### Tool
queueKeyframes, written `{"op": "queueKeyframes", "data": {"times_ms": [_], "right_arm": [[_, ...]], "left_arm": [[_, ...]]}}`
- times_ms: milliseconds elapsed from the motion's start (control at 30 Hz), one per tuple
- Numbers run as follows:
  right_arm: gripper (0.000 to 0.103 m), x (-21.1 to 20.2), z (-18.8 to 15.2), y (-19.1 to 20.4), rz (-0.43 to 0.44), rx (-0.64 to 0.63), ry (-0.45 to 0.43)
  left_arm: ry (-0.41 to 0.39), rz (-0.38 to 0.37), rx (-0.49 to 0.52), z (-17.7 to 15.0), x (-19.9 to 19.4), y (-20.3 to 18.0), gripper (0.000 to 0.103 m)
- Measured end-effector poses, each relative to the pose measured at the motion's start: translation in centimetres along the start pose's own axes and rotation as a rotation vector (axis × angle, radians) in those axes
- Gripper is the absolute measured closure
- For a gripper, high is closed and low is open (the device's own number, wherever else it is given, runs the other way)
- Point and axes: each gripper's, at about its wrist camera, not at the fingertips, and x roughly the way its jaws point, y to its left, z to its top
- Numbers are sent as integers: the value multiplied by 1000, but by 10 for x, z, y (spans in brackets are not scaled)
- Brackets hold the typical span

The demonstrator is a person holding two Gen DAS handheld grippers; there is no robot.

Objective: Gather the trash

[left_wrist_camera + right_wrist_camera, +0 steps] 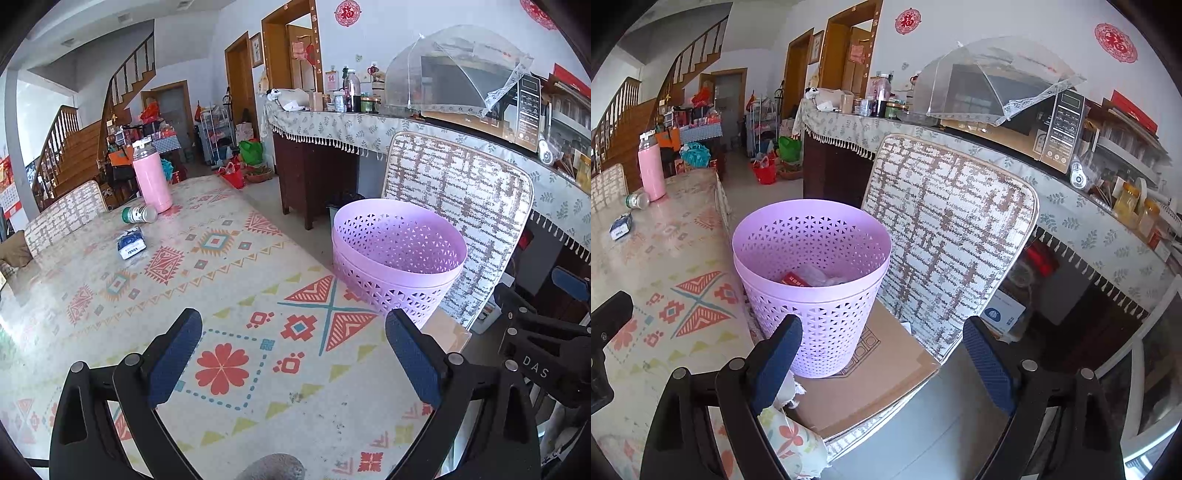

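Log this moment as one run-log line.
left gripper: open, empty | right gripper: open, empty | purple basket: on cardboard box, red packet inside

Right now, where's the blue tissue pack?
The blue tissue pack lies on the patterned table, far left in both views, just in front of the toppled green-capped bottle and pink thermos, well away from the purple basket.
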Motion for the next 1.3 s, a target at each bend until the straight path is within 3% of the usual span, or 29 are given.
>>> {"op": "queueKeyframes", "data": {"times_ms": [1300], "right_arm": [[11,9,-4,5,-4,-17,38]], "left_arm": [[20,15,-2,-10,7,4,4]]}}
